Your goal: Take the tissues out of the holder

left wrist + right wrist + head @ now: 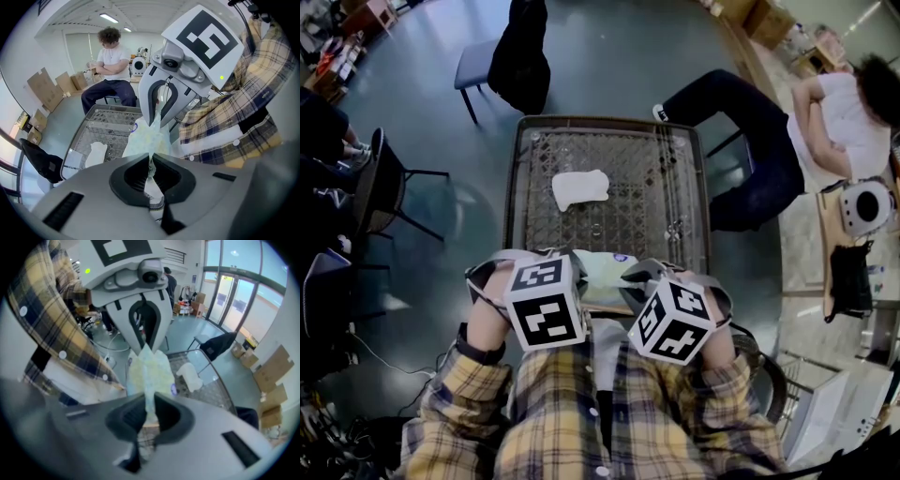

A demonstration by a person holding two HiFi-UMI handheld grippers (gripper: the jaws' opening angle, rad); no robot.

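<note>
- Tissue pack (602, 269) sits at the near edge of the table (661, 202), between my two grippers.
- Left gripper (151, 161) is clamped on its left end, and right gripper (147, 414) on its right.
- One loose tissue (579, 188) lies farther out.

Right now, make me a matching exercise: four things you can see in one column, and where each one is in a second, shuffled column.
1. white tissue
2. tissue pack
3. dark jacket
4. seated person

A. draped on a chair past the table's far end
B. pinched between the left hand-held gripper and the right hand-held gripper
C. sitting to the right of the table
D. lying loose on the table

Pairs: 1-D, 2-B, 3-A, 4-C
</note>
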